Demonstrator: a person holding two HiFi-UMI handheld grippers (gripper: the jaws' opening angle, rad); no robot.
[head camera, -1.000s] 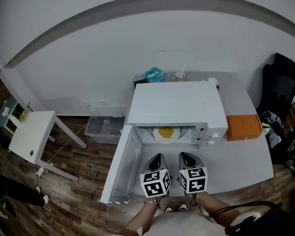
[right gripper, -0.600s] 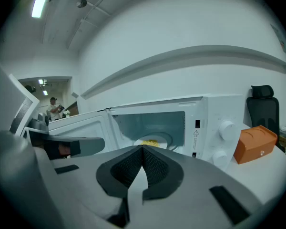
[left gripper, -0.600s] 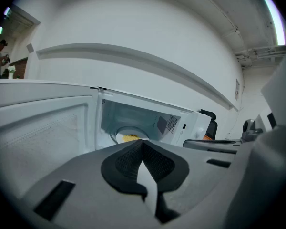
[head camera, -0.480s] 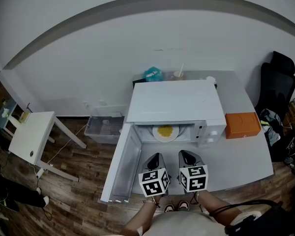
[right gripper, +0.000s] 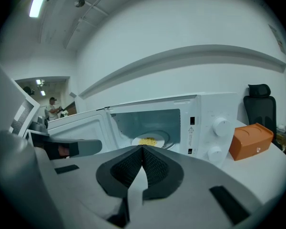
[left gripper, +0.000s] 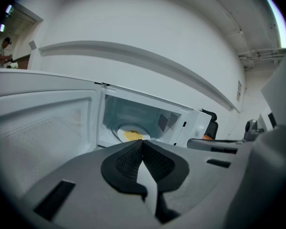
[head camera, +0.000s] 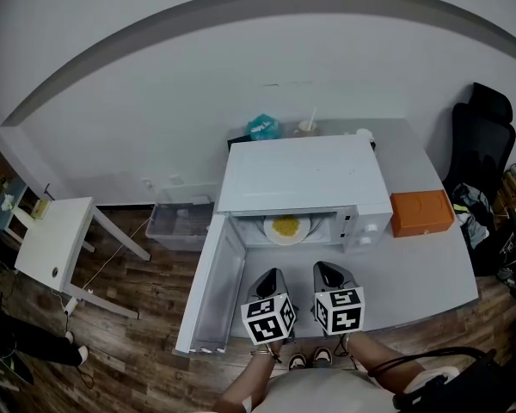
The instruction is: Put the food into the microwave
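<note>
Now, food [head camera: 285,225]: a yellow heap on a white plate [head camera: 270,231], inside the microwave [head camera: 305,183] cavity, on its floor toward the middle.
Task progress: judged from this, the food is in place; what seems left is shutting the door.
Door [head camera: 208,291]: wide open, hinged at the microwave's left front edge. It runs straight out from the microwave toward the person, inner face turned toward the grippers.
Left gripper [head camera: 272,280]: in front of the microwave opening, just beside the door's inner face. Its pads are pressed together with nothing between them. In its own view the food [left gripper: 132,135] lies straight ahead, beyond the closed tips [left gripper: 142,142].
Right gripper [head camera: 328,274]: in front of the microwave, below its control panel. Jaws likewise clamped on nothing [right gripper: 142,149]; the food [right gripper: 147,141] shows just above the tips.
Key relation: the door's long axis points from the microwave's hinge toward the person, and its free end lies left of and nearer than both grippers. The left gripper is the closer one.
Next move, as a guess: get outside the door and swing it right, across the microwave front.
Risk: both grippers stand in front of the microwave, in the door's sweep.
Orange box [head camera: 421,212]: on the table [head camera: 417,274], just right of the microwave, clear of the door.
</note>
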